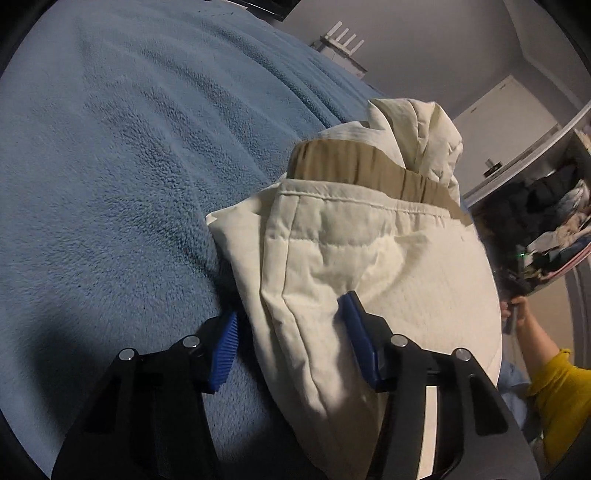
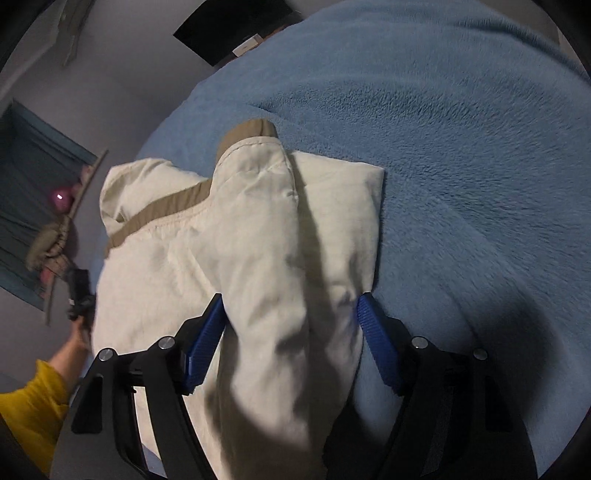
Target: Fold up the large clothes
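A cream garment [image 1: 369,240] with a tan waistband [image 1: 354,162] lies folded into a thick bundle on a blue fleece blanket [image 1: 129,166]. My left gripper [image 1: 291,304] straddles the bundle's near left fold, and its blue pads [image 1: 354,332] press on the cloth from both sides. In the right wrist view the same garment [image 2: 240,240] fills the centre of the blanket [image 2: 461,147]. My right gripper [image 2: 291,297] is closed on a thick fold at its near right side, with the pads [image 2: 376,339] against the fabric. The fingertips are partly buried in cloth.
A hand in a yellow sleeve [image 1: 554,387] shows at the right edge, and again at the left [image 2: 33,406]. An open shelf with piled clothes [image 1: 554,221] stands beyond the bed edge. A dark screen [image 2: 236,29] sits by the far wall.
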